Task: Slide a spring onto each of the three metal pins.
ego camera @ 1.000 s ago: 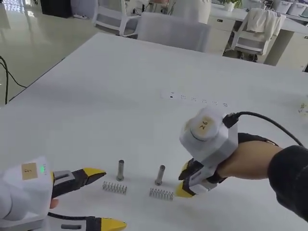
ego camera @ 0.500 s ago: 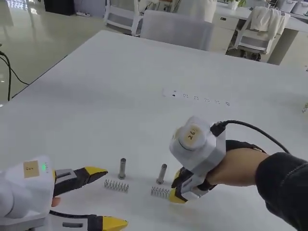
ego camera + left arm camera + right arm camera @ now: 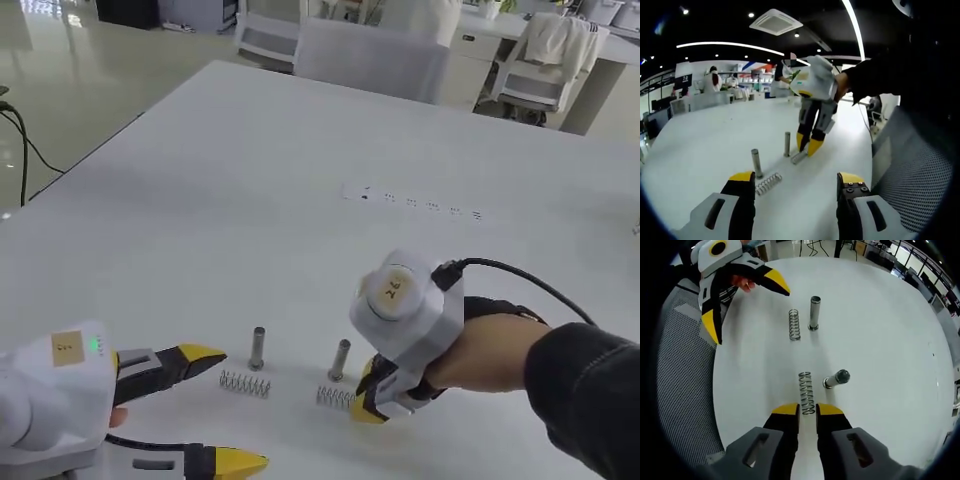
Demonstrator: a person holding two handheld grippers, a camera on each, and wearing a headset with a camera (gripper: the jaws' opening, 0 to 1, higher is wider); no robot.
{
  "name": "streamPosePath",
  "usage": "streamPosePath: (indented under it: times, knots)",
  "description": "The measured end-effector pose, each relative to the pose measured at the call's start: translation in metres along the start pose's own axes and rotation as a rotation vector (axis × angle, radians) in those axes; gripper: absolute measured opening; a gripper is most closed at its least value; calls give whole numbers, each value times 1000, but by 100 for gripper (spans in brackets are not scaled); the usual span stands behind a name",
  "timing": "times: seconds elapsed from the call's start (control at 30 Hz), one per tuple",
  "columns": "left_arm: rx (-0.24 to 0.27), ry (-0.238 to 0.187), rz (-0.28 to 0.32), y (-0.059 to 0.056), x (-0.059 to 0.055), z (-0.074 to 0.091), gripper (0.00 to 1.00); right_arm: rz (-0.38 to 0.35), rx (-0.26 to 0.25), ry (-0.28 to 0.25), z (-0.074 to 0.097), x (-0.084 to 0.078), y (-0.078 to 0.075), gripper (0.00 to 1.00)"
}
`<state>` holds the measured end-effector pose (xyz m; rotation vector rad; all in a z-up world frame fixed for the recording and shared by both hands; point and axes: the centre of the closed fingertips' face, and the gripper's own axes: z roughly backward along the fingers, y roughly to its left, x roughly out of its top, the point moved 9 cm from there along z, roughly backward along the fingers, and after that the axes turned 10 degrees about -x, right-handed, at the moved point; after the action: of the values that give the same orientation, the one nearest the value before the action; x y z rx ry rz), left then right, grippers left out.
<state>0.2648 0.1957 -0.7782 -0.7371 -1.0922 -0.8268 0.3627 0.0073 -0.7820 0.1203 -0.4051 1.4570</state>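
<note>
1. Beneath both sets of fingertips lies the white table [image 3: 300, 150], which carries the work.
2. The left gripper [image 3: 796, 180] hangs with its yellow-tipped jaws spread wide and nothing between them. The far spring and far pin lie just ahead of its fingertips.
3. The right gripper [image 3: 807, 410] is tipped down to the tabletop, its jaws drawn nearly together about one end of the near spring. They appear to pinch it, though the spring lies flat, not yet lifted.
4. The near pin [image 3: 836, 379] stands upright just beside the right fingertips and wears no spring.
5. The far pin [image 3: 814, 312] stands upright well ahead of the right fingertips, nearer the left gripper's, and is likewise bare.
6. The near spring [image 3: 806, 392] runs straight out from between the right jaws, alongside the near pin.
7. The far spring [image 3: 794, 324] lies loose on the table just beside the far pin.
8. Judged so: no spring is on any pin, so all three placements remain, and the first pick-up is only under way.
</note>
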Motion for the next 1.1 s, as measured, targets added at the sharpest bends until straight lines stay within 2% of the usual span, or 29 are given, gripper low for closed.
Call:
streamPosePath:
  times: [0.47, 0.63, 0.93, 1.1]
  knots:
    - [-2, -2, 3, 0, -2, 1, 60, 36, -24, 4, -2, 1, 3, 8]
    - [-8, 0, 2, -1, -2, 0, 60, 14, -27, 15, -2, 2, 2, 8]
    - [-21, -4, -8, -5, 4, -5, 59, -20, -31, 1, -1, 0, 1, 8]
    - [-31, 1, -18, -5, 6, -7, 57, -35, -26, 5, 8, 0, -2, 8]
